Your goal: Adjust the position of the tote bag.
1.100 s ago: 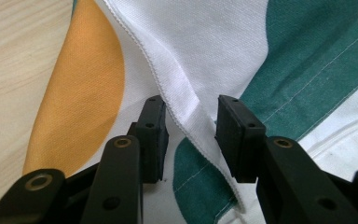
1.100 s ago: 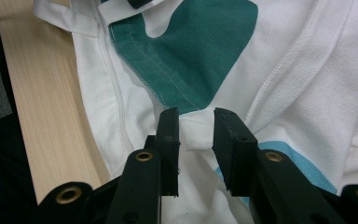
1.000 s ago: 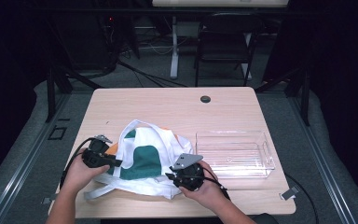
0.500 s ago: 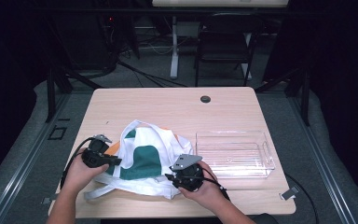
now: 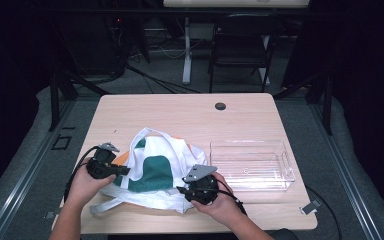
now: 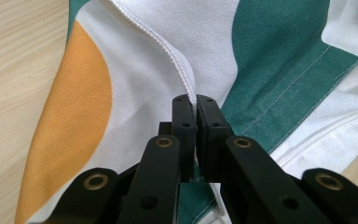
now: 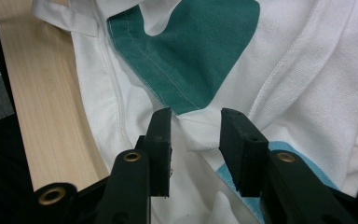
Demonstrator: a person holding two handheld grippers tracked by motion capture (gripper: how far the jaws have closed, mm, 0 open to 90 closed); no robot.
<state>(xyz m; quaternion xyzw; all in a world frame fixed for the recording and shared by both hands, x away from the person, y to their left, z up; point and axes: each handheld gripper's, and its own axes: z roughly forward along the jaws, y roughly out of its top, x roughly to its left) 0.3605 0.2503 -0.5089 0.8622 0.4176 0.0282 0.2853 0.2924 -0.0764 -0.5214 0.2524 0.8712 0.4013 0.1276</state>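
A white cloth bag with green, orange and blue patches lies crumpled on the wooden table. At its left side my left gripper has just been closing, and now it is shut on a stitched white hem of the bag, which runs between its pads. At the cloth's front right edge my right gripper has just been opening. Its jaws stand apart over a fold of white cloth without pressing on it, beside the green patch.
A clear plastic bin stands on the table to the right of the bag. A round cable hole sits near the table's far edge. A white strap trails toward the front edge. A chair stands beyond the table.
The left gripper's jaws have closed on the bag's hem. The right gripper's jaws have spread a little. Both hands have stayed where they were.
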